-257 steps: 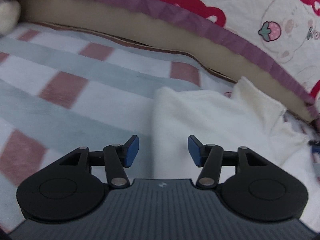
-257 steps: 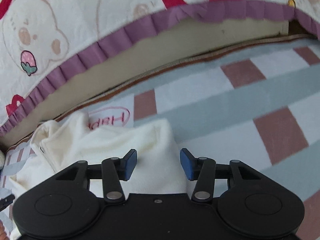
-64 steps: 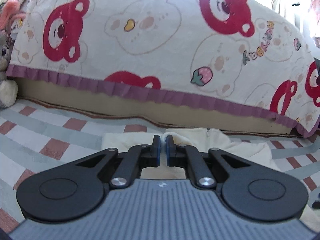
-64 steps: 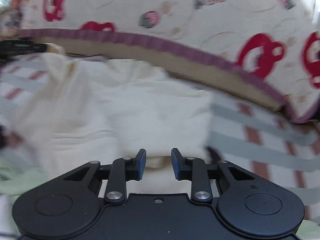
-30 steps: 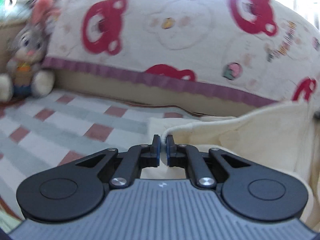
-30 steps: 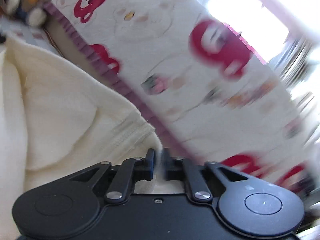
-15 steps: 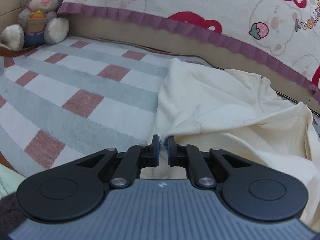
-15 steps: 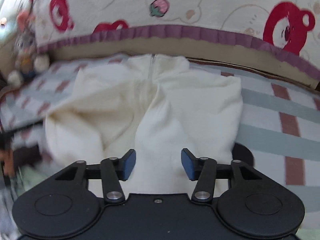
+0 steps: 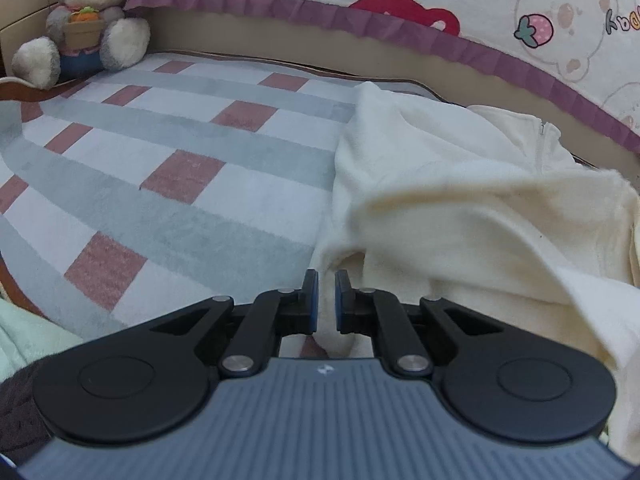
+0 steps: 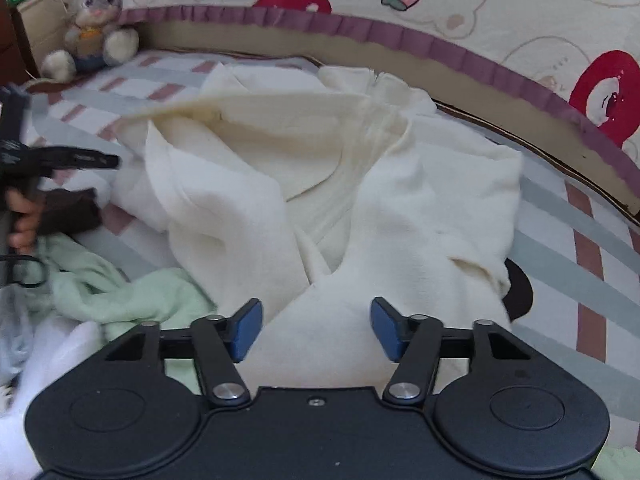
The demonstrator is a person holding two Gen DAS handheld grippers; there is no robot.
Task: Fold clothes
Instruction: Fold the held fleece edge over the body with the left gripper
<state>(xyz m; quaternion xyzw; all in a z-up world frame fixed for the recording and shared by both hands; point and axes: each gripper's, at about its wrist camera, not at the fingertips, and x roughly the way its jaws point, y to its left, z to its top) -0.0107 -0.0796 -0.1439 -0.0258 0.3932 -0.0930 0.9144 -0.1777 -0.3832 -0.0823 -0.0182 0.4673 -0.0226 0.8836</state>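
Our right tongs (image 10: pixel 316 330) gape wide over the cream fleece jacket (image 10: pixel 320 184); left tongs (image 9: pixel 326 300), nearly closed, flank its left edge.

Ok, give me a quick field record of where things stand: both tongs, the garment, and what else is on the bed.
left tongs: nearly closed, narrow gap, nothing clearly gripped
right tongs: open, above garment
cream garment: rumpled on the bed, not folded flat
surface: checked blanket
green cloth: near-left of the garment
plush rabbit: far-left corner
backdrop: bear-print cover
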